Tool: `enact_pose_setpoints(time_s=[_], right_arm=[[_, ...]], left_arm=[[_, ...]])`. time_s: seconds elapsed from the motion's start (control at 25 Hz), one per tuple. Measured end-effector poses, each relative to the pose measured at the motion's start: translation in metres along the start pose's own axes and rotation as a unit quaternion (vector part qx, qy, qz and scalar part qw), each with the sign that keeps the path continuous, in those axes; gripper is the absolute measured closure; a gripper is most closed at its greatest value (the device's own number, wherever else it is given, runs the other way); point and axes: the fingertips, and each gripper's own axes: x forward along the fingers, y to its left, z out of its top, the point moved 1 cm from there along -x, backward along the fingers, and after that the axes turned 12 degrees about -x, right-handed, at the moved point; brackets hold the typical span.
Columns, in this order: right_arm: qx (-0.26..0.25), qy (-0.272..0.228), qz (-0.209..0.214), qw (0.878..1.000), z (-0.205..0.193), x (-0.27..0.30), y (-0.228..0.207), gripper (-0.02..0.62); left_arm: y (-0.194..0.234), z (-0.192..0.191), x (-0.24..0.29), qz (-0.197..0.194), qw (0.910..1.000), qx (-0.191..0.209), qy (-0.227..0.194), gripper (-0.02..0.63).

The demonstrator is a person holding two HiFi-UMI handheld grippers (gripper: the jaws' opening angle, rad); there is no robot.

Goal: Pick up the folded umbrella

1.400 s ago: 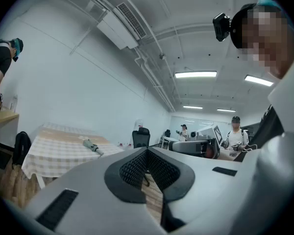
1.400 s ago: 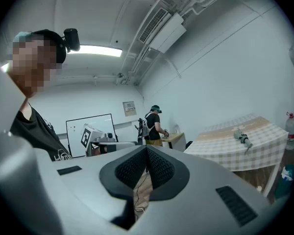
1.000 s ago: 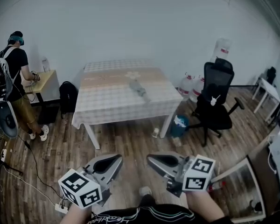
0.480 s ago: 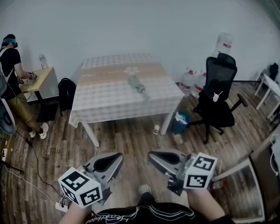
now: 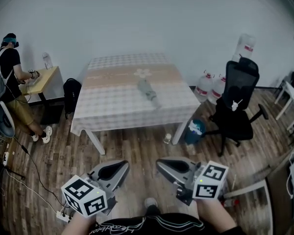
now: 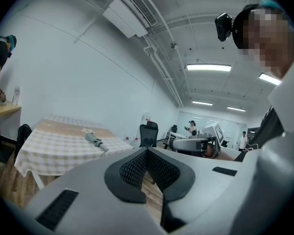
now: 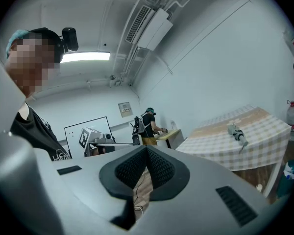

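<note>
1. Across the room, near the middle of the checked table (image 5: 112, 110), the folded umbrella (image 5: 147, 90) is seen lying flat on the cloth, with nothing else on the cloth near it.
2. Low in front of the body, the left gripper (image 5: 118, 170) and the right gripper (image 5: 166, 168) are held well apart from the table. Both pairs of jaws are pressed together, and nothing is caught between them.
3. Watch this: if the jaws are not spread before the reach, the umbrella would likely be nudged or rolled along the cloth instead of gripped.
4. A pinch taken too low could catch the tablecloth as well, and the cloth would then be dragged up.
5. Underfoot, trouble is judged possible from the floor cables (image 5: 34, 173) on the left. By the table's near right leg, the small bottle (image 5: 167, 138) and the blue bin (image 5: 195, 130) could be kicked.
6. Open wood floor is offered up to the near table edge. The office chair (image 5: 237, 111) stands apart on the right, and a person (image 5: 12, 77) is occupied at a side desk far left. A lean over the near edge is judged necessary, since the umbrella lies well back from it.
</note>
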Motion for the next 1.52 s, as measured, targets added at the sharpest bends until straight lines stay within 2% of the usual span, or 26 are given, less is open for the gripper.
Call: enact_pose_setpoints(time_s=[0.4, 0.64, 0.84, 1.16, 1.32, 1.52], right_arm=[[0.028, -0.007, -0.02, 0.999, 0.002, 0.005, -0.126, 0.583], [0.053, -0.03, -0.008, 0.998, 0.017, 0.01, -0.185, 0.583], [0.049, -0.037, -0.002, 0.998, 0.029, 0.019, -0.214, 0.583], [0.052, -0.04, 0.001, 0.998, 0.032, 0.041, -0.238, 0.583], [0.049, -0.048, -0.011, 0.998, 0.039, 0.046, -0.253, 0.583], [0.047, -0.049, -0.032, 0.997, 0.046, 0.061, -0.279, 0.583]], left_arm=[[0.044, 0.027, 0.105, 0.009, 0.9998, -0.011, 0.016, 0.611], [0.066, 0.05, 0.149, 0.02, 0.9997, -0.01, 0.011, 0.611], [0.08, 0.066, 0.165, 0.028, 0.9996, 0.0, 0.001, 0.611], [0.108, 0.08, 0.173, 0.037, 0.9991, -0.017, -0.013, 0.611], [0.116, 0.089, 0.181, 0.031, 0.9994, -0.007, -0.012, 0.611], [0.144, 0.107, 0.197, 0.02, 0.9996, -0.015, -0.016, 0.61]])
